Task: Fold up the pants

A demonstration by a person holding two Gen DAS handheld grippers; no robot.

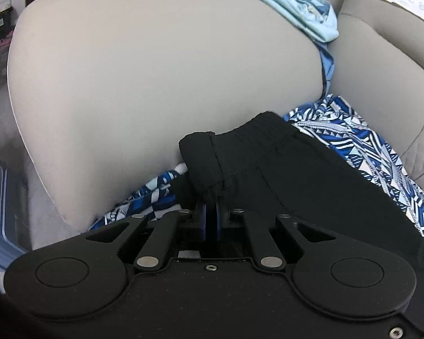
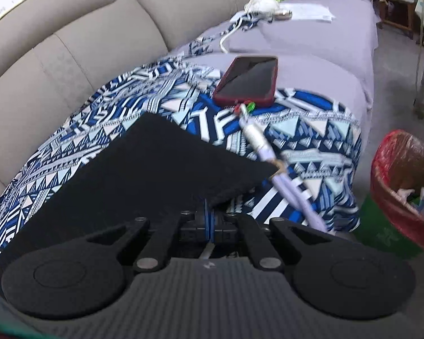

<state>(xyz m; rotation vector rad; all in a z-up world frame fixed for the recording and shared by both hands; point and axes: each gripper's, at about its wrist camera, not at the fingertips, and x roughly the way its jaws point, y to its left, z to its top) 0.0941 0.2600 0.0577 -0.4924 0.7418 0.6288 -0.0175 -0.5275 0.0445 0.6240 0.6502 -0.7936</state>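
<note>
The left gripper (image 1: 211, 202) has its blue-padded fingers pressed together on a bunched fold of the black fabric pants (image 1: 282, 175), pinching them just below the ribbed elastic waistband (image 1: 257, 125); the waistband end nearest the fingers is rolled over into a thick lump. The right gripper (image 2: 208, 207) is likewise clamped, its fingers squeezed on the near edge of the same black pants (image 2: 144, 166), whose flat panel spreads away from it to a pointed corner. The pants lie on a blue, white and navy geometric-patterned cloth (image 2: 311, 141) draped over the seat of a beige upholstered sofa (image 2: 79, 36); in the left wrist view a large rounded beige cushion (image 1: 144, 79) rises just behind the waistband, with a pale blue garment (image 1: 305, 14) heaped beyond it. On the patterned cloth, apart from the pants, rests a dark smartphone in a red case (image 2: 247, 80); a lilac cable (image 2: 285, 180) runs from its near end past the pants' corner. A bin lined with a red plastic bag (image 2: 404, 189) stands on the floor beside the sofa.
</note>
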